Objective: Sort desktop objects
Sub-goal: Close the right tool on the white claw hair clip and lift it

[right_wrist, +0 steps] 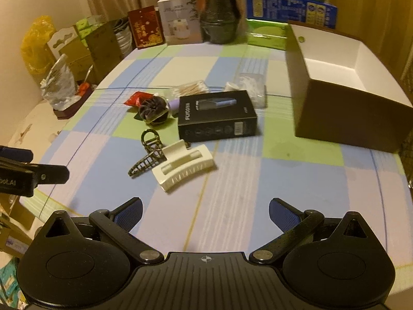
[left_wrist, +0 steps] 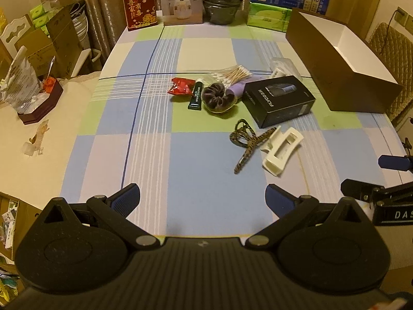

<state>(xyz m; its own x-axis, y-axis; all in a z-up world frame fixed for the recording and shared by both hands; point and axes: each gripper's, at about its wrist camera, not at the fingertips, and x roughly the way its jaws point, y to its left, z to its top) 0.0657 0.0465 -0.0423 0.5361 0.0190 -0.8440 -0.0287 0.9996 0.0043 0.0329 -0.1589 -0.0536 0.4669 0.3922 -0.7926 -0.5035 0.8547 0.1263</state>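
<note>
- Only the left wrist view shows the dark green tube [left_wrist: 196, 97] in full, lying between the red packet [left_wrist: 180, 85] and the dark scrunchie [left_wrist: 217, 97]; from the right wrist view the scrunchie [right_wrist: 152, 109] hides most of it.
- Only the right wrist view looks down into the brown storage box [right_wrist: 348, 108], showing its white inside; the left view sees mainly the box's dark outer wall [left_wrist: 333, 77].
- Both views show the black product box [left_wrist: 280, 100] mid-table, with the cotton swabs [left_wrist: 233, 73] behind it and the leopard hair clip [left_wrist: 247, 142] touching the white hair clip [left_wrist: 282, 151] in front.
- Left gripper [left_wrist: 202, 196] hangs above the checked tablecloth [left_wrist: 193, 155] near the table's front edge, jaws spread wide, nothing between them.
- Right gripper [right_wrist: 205, 210] sits level beside it, jaws likewise wide and empty, pointed toward the white clip [right_wrist: 184, 166].
</note>
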